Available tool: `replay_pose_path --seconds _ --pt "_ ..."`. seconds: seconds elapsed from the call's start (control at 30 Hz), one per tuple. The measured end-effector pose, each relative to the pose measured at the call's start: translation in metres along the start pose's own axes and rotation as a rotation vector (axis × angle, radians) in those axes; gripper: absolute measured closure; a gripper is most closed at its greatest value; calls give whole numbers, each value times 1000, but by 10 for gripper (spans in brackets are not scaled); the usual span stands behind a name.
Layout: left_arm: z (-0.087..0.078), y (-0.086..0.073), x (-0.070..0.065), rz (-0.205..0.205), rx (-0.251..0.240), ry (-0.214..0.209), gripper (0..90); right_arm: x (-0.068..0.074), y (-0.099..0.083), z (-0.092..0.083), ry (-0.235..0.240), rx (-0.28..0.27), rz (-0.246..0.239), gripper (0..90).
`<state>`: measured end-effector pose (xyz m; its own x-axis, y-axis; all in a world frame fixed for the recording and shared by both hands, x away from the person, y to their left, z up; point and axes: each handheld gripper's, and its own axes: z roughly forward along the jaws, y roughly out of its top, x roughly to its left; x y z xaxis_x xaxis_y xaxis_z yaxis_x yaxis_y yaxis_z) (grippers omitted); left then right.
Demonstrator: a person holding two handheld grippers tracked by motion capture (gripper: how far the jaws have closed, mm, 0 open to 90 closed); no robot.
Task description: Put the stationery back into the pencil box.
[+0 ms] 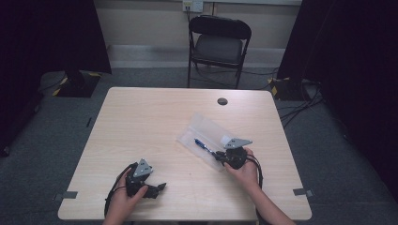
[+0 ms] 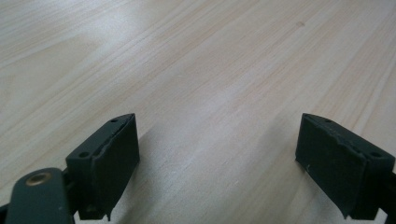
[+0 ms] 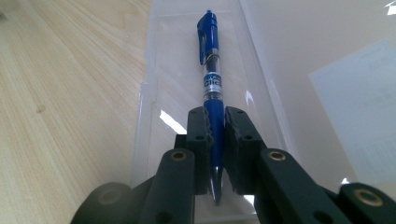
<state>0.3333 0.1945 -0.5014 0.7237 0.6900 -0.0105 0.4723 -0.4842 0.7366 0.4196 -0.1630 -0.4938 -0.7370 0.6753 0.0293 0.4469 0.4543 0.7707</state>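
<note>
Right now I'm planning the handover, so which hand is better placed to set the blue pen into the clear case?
Right. The right gripper is shut on the blue pen, over the clear case. The left gripper is open over bare table, away from both.

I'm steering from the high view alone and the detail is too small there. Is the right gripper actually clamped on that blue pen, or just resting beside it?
Observer: Clamped. In the right gripper view the right gripper has both black pads pressed on the grip section of the blue click pen with a clear middle.
Operator: What is under the pen?
Observer: It lies along a clear plastic case, its clip end pointing away from the jaws.
Operator: And the left gripper?
Observer: The left gripper has its jaws wide apart with nothing between them, over the bare light wooden table.
</note>
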Motion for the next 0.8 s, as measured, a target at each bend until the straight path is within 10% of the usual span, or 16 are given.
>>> replay_pose_path --seconds 0.8 --pt "0 0 0 0 0 0 130 -2 -2 2 -4 6 -11 802"
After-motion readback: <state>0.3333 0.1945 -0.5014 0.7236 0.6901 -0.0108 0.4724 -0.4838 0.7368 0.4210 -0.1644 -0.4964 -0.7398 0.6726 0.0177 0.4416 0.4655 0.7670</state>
